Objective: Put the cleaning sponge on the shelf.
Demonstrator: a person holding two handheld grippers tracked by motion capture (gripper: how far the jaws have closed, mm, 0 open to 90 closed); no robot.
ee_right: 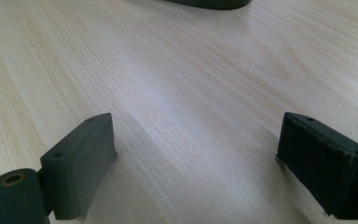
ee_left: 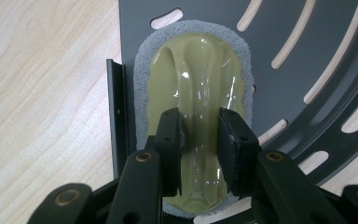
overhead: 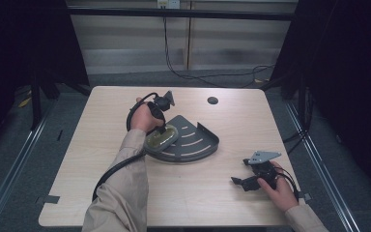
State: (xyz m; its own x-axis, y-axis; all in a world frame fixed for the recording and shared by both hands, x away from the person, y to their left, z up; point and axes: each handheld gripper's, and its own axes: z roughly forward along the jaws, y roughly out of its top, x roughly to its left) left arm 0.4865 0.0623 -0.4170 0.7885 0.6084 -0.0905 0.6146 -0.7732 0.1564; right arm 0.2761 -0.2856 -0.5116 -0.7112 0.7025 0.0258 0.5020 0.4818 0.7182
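Nearest the person, at the right front of the pale wooden surface [overhead: 188, 193], the right hand-held gripper [overhead: 239, 183] rests low in the person's right hand [overhead: 276, 188]. Its jaws stand spread wide with only bare wood between them, so it looks parked out of the way, well apart from the work.

Farther in, toward the middle of the surface, the left hand-held gripper [ee_left: 200, 140] reaches down from the person's left hand [overhead: 145, 118]. Its jaws are pressed onto the raised centre ridge of an olive-green scrubbing pad [ee_left: 198, 84], which has a glossy moulded top and a grey sponge rim. The ridge seems shaped as a handle, which would explain the grip there.

The pad lies flat on a dark grey, quarter-round slotted rack [overhead: 193, 142], at its straight left edge, likely being pressed against the metal to scrub it or being set down.

Beyond the rack, a small round hole [overhead: 212, 100] sits near the far edge of the surface.
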